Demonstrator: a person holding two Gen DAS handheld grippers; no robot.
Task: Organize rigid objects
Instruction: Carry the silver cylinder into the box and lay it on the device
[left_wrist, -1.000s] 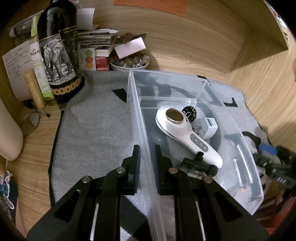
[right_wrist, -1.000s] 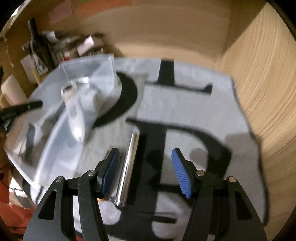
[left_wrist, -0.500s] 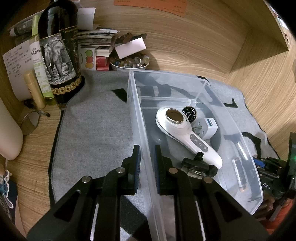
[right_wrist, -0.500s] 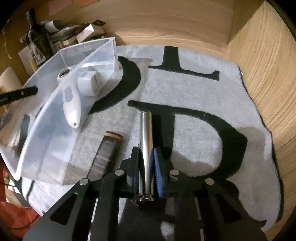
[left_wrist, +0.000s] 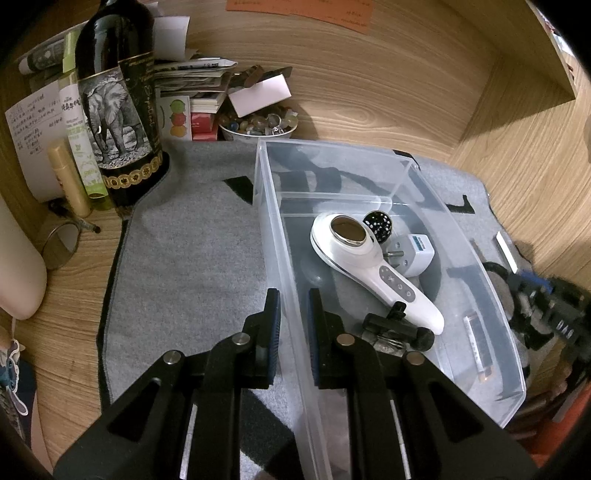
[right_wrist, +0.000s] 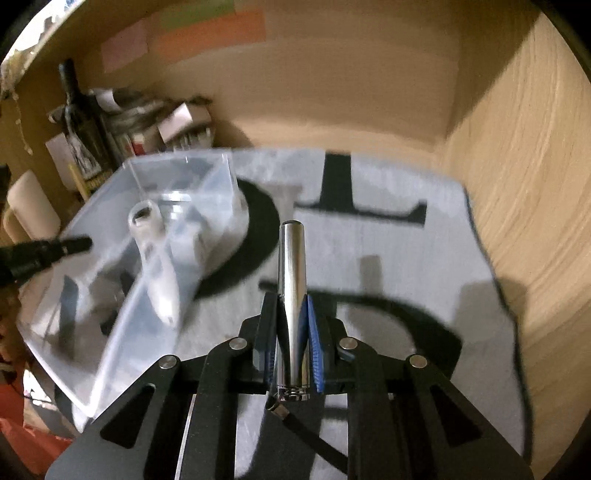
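A clear plastic bin (left_wrist: 275, 236) stands on the grey mat; it also shows in the right wrist view (right_wrist: 110, 347). Inside lie a white handheld device (left_wrist: 373, 269), a white plug adapter (left_wrist: 415, 253), a black dotted ball (left_wrist: 377, 223) and a black clip (left_wrist: 397, 326). My left gripper (left_wrist: 293, 325) is shut on the bin's left wall. My right gripper (right_wrist: 291, 332) is shut on a silver metal cylinder (right_wrist: 291, 280) and holds it above the mat, right of the bin. The right gripper (left_wrist: 546, 306) shows beyond the bin in the left wrist view.
A dark bottle with an elephant label (left_wrist: 118, 110), tubes, papers and a bowl of stones (left_wrist: 258, 125) crowd the back left. Wooden walls close the back and right. A dark flat bar (left_wrist: 480, 343) shows through the bin's right wall. The grey mat (right_wrist: 424, 258) has black letters.
My right gripper closed on the silver cylinder and lifted it off the mat, tilting upward. My left gripper has stayed shut on the bin wall.
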